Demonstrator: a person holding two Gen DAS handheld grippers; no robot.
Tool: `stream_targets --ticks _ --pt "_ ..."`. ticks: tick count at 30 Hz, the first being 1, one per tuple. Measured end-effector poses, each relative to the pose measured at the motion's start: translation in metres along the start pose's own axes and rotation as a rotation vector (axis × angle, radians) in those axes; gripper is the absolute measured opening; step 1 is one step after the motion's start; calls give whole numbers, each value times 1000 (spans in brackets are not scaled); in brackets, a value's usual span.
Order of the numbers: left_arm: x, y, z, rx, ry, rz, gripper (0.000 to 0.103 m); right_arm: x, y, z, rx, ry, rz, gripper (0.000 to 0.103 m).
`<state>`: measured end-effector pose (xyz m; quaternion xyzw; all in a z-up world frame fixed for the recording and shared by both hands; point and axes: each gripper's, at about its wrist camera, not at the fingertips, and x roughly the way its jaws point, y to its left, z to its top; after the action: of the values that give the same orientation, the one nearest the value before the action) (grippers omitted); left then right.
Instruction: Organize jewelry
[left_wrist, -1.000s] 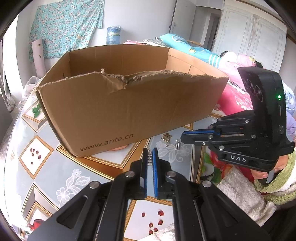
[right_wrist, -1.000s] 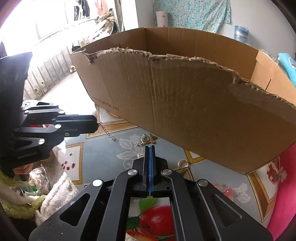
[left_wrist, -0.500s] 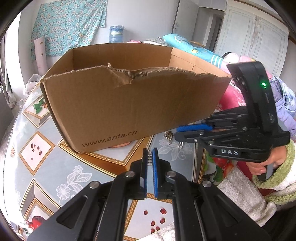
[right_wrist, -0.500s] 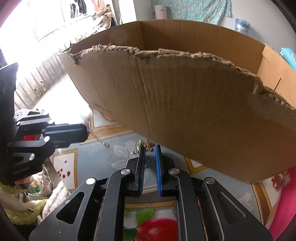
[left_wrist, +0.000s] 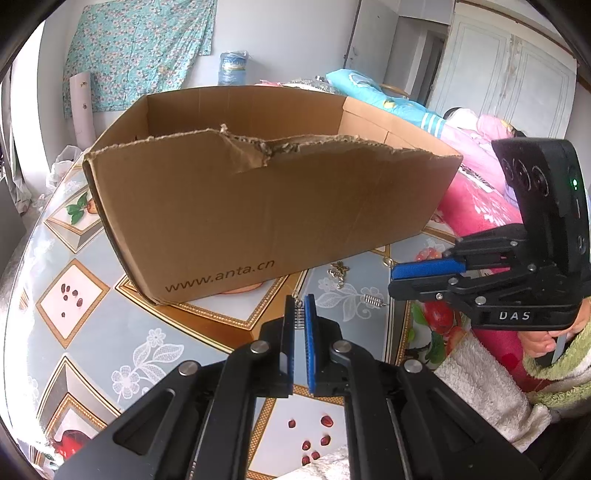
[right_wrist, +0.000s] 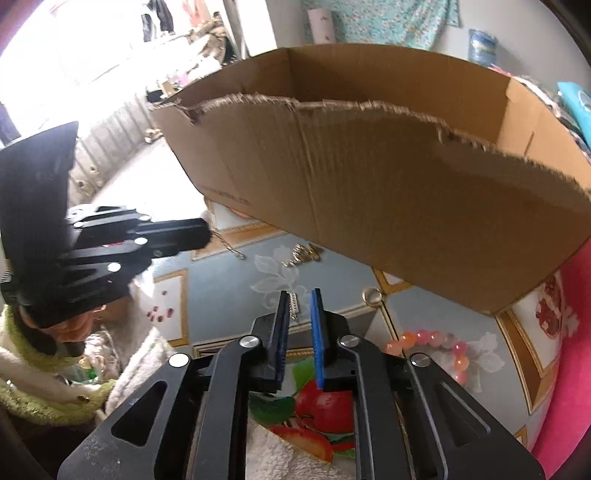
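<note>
An open cardboard box (left_wrist: 258, 206) with a torn front rim stands on the patterned table; it also fills the right wrist view (right_wrist: 388, 192). My left gripper (left_wrist: 300, 306) is shut on a thin silver chain (left_wrist: 297, 320), which hangs from its tip in the right wrist view (right_wrist: 229, 245). My right gripper (right_wrist: 300, 302) is open a little and empty, low over a small silver piece (right_wrist: 293, 305) on the table; that piece shows beside it in the left wrist view (left_wrist: 373, 301). A gold jewelry cluster (right_wrist: 301, 254) lies near the box.
A gold ring (right_wrist: 372, 295) and a pink-orange bead bracelet (right_wrist: 432, 347) lie on the table right of my right gripper. A pink blanket (left_wrist: 476, 206) lies beyond the table's right side. The person's white fleece sleeve (left_wrist: 480, 380) rests at the table's near edge.
My right gripper has opened from fully shut to a small gap and shifted along the box front. My left gripper has stayed shut on the chain.
</note>
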<state>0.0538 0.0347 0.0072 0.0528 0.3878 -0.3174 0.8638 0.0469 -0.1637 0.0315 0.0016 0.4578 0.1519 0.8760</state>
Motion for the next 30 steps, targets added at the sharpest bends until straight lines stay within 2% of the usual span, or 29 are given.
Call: stream_targets --ticks 4,7,8,9,20,30 --pt "-1 1 0 2 0 -2 4 10 12 1 -59 34 -3 17" --pt "-1 1 0 -1 0 -3 4 20 23 -5 -132 57 -48 16" --pt "-1 0 0 0 1 -4 4 20 26 -7 -161 59 -71 14" --pt "-1 0 0 0 2 -4 4 19 28 -8 -174 64 -73 2" --pt "1 -4 3 8 -1 -3 4 20 21 -12 -120 47 -57 0" --pt "-7 -7 3 3 -21 8 4 -11 12 -11 -75 -29 -17 0"
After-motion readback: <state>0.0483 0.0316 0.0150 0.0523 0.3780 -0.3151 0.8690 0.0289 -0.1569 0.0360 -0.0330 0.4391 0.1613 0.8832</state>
